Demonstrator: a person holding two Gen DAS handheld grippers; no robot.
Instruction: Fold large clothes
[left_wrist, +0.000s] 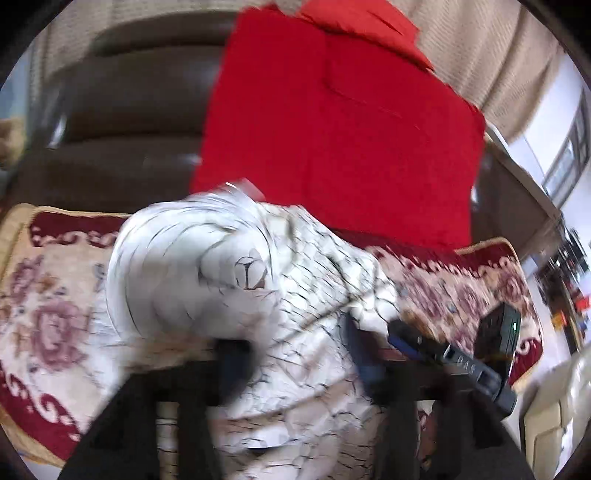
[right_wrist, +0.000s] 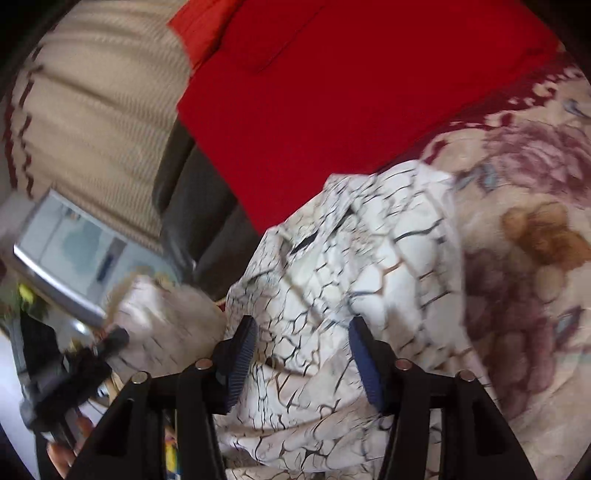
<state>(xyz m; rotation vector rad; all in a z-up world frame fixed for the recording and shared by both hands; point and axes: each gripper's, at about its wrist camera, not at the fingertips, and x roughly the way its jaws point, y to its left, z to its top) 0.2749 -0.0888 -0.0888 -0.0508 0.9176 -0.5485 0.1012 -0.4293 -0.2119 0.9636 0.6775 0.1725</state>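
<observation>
- The dark brown leather sofa (left_wrist: 122, 110) fills the back of my left view; its top is covered by a beige ribbed throw (left_wrist: 491, 48), and the edges of both are cut off by the round lens.
- On the seat I see a floral cream and dark red cover (left_wrist: 48, 314), partly hidden under the clothes.
- A flat red cloth (left_wrist: 332, 140) lies against the sofa back, behind the task garment; where it ends at the top I cannot tell.
- The white garment with a black crackle print (right_wrist: 332, 295) lies crumpled on the seat cover, in front of the red cloth. In the left view it is strongly blurred, so its folds are hard to read.
- My right gripper (right_wrist: 303, 354) has its blue pads apart, one on each side of a ridge of this garment; they do not seem to press it.
- My left gripper (left_wrist: 295, 365) is blurred and half hidden under the white fabric; if it grasps the cloth or is released, I cannot tell.
- A grey framed screen (right_wrist: 70, 258) stands at the left edge of the right view, blurred.
</observation>
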